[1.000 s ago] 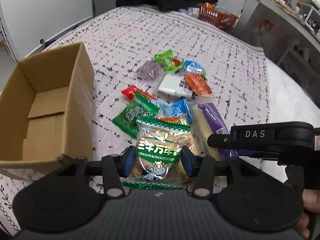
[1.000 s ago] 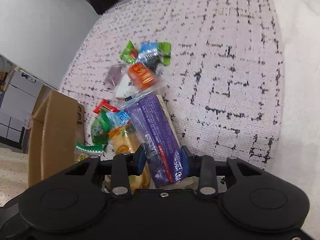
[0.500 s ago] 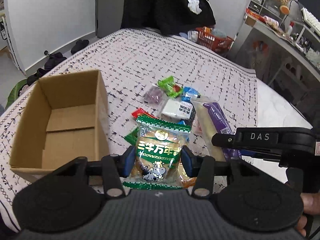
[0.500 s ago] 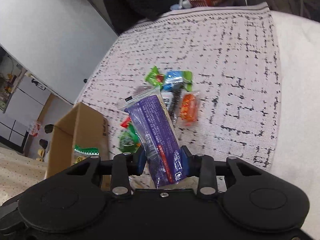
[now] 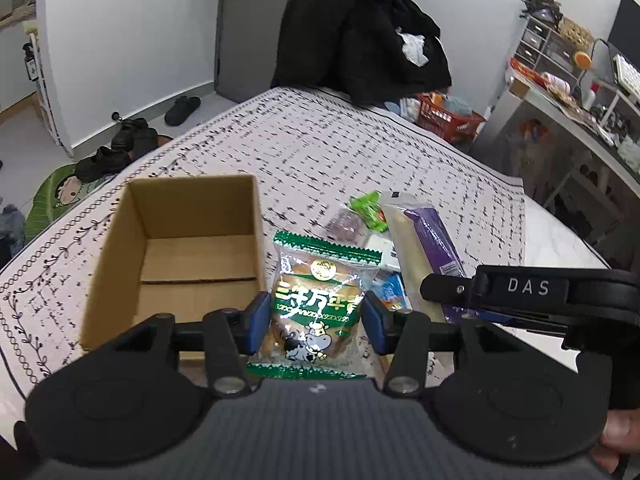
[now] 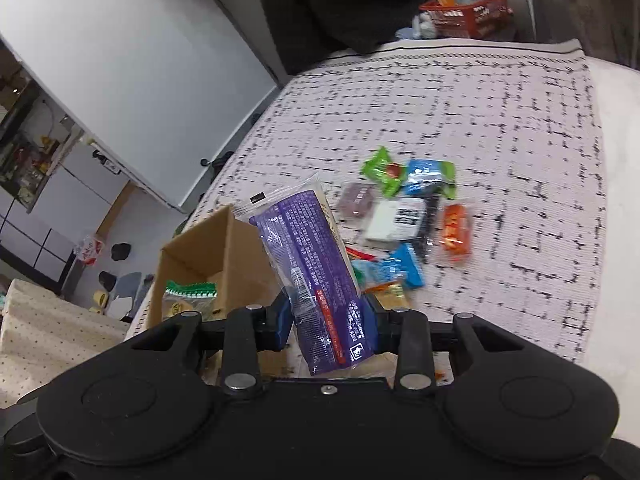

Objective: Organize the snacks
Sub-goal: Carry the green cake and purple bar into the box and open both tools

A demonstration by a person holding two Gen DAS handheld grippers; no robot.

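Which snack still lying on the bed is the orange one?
The orange packet at the right edge of the pile, just right of the white packet. The others there are green, blue, purplish or white.
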